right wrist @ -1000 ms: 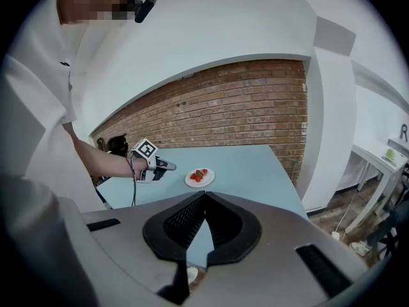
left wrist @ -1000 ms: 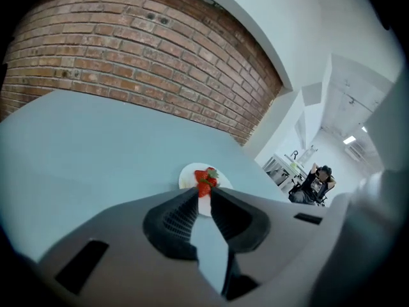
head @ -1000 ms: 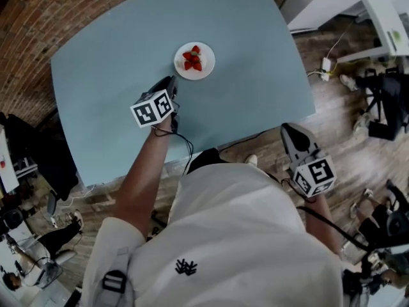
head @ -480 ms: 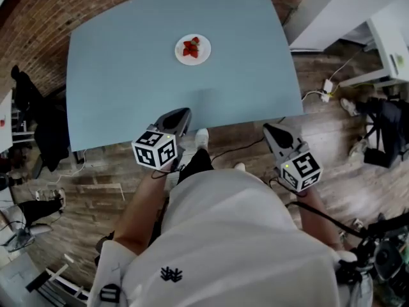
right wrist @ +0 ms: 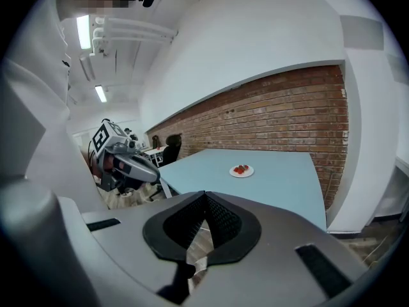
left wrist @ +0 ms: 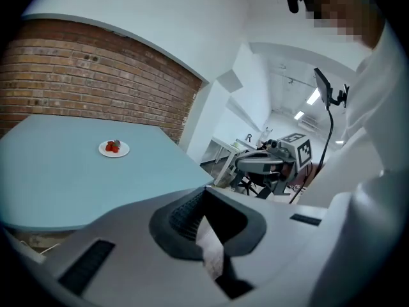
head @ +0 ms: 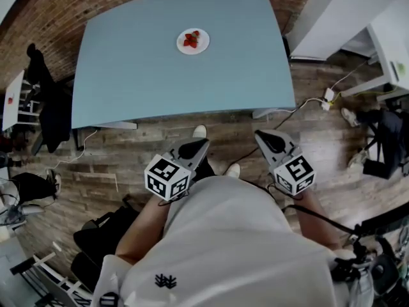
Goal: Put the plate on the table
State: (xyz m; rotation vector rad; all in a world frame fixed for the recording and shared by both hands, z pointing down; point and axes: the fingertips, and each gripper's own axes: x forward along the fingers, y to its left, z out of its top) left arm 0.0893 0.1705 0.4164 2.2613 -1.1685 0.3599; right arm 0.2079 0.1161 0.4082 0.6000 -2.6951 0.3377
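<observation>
A small white plate (head: 193, 41) holding strawberries rests on the light blue table (head: 153, 75), toward its far side. It also appears as the plate (left wrist: 114, 148) in the left gripper view and the plate (right wrist: 241, 170) in the right gripper view. Both grippers hang close to the person's body over the wooden floor, well short of the table's near edge. My left gripper (head: 197, 145) is shut and holds nothing. My right gripper (head: 262, 137) is likewise shut and bare. Each gripper view shows the other gripper off to its side.
A chair draped in dark clothing (head: 48, 107) stands at the table's left end. White desks (head: 390, 31) sit at the right, with a power strip and cables (head: 328, 96) on the floor. Brick wall (head: 51, 5) runs behind the table.
The person has stepped back from the table. The left gripper drew away from beside the plate, and both grippers now hang over the floor. The plate stays put.
</observation>
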